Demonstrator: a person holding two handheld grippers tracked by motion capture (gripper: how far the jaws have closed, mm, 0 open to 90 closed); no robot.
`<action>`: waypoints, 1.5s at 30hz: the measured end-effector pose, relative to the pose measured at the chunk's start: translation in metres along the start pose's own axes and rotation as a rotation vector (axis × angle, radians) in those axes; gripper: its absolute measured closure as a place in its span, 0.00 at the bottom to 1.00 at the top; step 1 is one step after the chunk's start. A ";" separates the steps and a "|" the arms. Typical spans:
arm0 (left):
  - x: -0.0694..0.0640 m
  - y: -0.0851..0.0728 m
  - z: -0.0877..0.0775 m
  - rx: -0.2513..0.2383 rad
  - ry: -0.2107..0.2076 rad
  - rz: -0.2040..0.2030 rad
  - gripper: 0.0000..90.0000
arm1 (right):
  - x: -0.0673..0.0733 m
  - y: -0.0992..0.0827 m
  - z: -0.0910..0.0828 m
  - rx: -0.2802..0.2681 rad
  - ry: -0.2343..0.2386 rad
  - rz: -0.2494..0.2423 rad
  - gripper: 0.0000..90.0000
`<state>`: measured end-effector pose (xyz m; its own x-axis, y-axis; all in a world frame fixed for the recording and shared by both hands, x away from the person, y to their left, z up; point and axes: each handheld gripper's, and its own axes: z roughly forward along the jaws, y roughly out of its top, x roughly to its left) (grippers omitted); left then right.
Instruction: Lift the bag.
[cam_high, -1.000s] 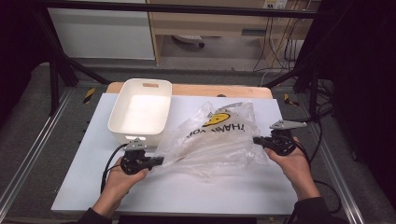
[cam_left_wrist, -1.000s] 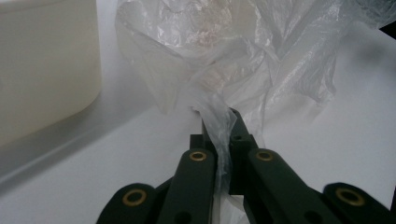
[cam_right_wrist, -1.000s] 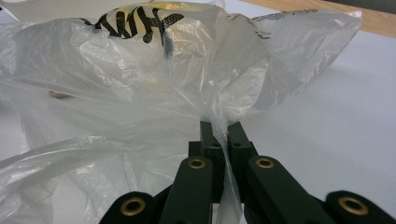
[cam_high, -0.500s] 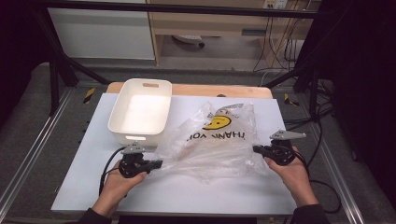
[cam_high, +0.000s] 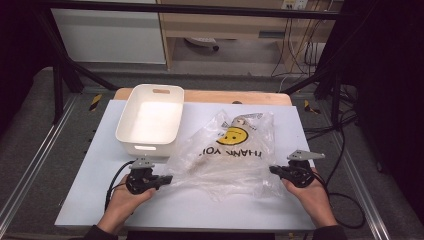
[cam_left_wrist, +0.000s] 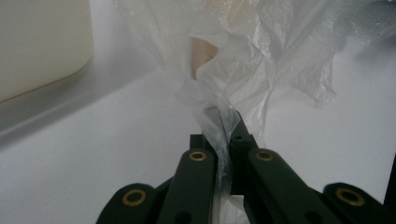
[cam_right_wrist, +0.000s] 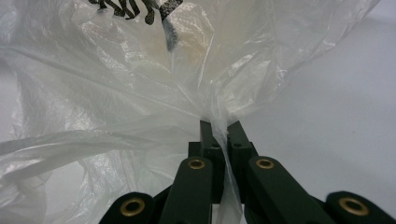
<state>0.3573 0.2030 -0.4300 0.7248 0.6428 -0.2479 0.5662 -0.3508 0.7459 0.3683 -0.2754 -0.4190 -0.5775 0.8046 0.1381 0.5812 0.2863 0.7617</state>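
Note:
A clear plastic bag (cam_high: 231, 155) with a yellow smiley face and black lettering lies crumpled on the white table (cam_high: 90, 200). My left gripper (cam_high: 167, 178) is shut on the bag's left edge; in the left gripper view the film (cam_left_wrist: 224, 126) is pinched between the black jaws. My right gripper (cam_high: 274, 170) is shut on the bag's right edge, and the right gripper view has the film (cam_right_wrist: 219, 116) bunched between its jaws. Something pale and tan (cam_left_wrist: 203, 53) lies inside the bag, blurred.
A white rectangular bin (cam_high: 150, 119) stands at the back left of the table, near the bag's left side. A wooden board edge (cam_high: 235, 96) runs along the back. Cables (cam_high: 345, 150) trail off the right side.
My right gripper has come down and nearer the table's front with the bag's edge in it, flattening that side of the bag. The left gripper has hardly moved.

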 end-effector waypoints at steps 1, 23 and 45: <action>0.000 -0.001 0.000 0.001 0.000 -0.001 1.00 | 0.001 -0.002 0.001 0.002 0.001 0.002 1.00; -0.008 -0.016 0.006 0.051 0.031 0.019 1.00 | 0.019 -0.038 0.001 0.103 -0.016 -0.031 1.00; -0.010 -0.018 0.006 0.055 0.060 0.031 0.97 | 0.022 -0.042 0.001 0.114 -0.018 -0.024 0.96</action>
<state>0.3423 0.1991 -0.4446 0.7186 0.6701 -0.1859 0.5655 -0.4075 0.7170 0.3319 -0.2693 -0.4482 -0.5825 0.8056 0.1086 0.6294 0.3624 0.6874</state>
